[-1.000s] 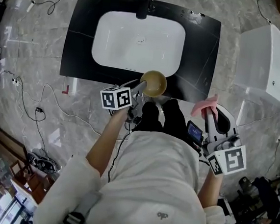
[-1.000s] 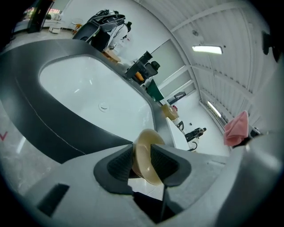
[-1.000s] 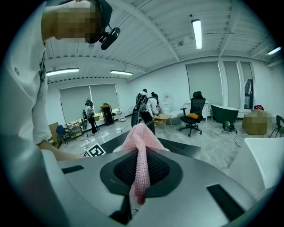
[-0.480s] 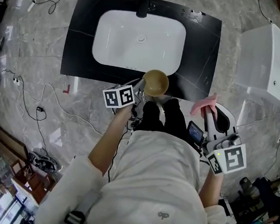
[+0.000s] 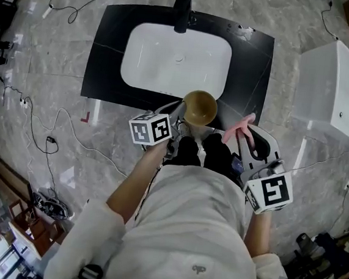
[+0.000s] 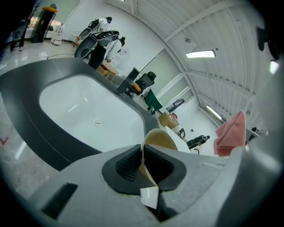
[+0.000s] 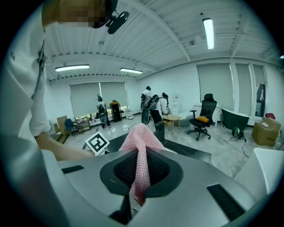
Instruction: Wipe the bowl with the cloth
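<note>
White sink (image 5: 146, 62) and black faucet (image 5: 182, 11) sit in the dark table (image 5: 255, 70). Over its front edge is the round tan bowl (image 5: 199, 107) — the left gripper (image 5: 180, 114) is closing on its rim. Just beside it, the right gripper (image 5: 244, 134) pinches a pink cloth (image 5: 237, 128).

On the left hand-held gripper (image 6: 144, 167), jaws are being closed onto the bowl (image 6: 160, 139) rim; the cloth (image 7: 141, 142) is pinched by the right hand-held gripper (image 7: 140, 174).
</note>
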Motion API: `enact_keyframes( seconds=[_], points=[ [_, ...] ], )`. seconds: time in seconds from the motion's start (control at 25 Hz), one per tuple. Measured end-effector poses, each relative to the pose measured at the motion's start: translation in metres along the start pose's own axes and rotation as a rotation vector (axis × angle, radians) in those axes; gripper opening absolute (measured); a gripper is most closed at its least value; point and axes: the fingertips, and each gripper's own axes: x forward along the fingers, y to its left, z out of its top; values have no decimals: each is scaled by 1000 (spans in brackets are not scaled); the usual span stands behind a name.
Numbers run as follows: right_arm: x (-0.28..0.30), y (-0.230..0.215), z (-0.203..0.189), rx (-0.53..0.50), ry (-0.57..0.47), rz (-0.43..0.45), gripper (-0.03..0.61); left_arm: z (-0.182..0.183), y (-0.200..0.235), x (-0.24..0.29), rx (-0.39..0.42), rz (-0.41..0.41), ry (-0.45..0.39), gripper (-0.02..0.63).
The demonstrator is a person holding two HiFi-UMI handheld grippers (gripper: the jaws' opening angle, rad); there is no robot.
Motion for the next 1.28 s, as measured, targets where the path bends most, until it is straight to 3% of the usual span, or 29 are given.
enact_keyframes(
  seconds=[0.24,0.44,1.0,1.28],
  points=[
    [45,32,2,-141,54,71,15,33,-45,-25,74,-39,-107,34],
    [69,39,6,-174,35,67,15,49,-75,-43,128,-68,-173,34],
    [86,18,7,-294,133,-120,15,60,-122,-69,289,-100,-224,34],
    [95,18,3,-344,192,-139,15,66,-140,-70,432,-128,-209,35]
  ],
)
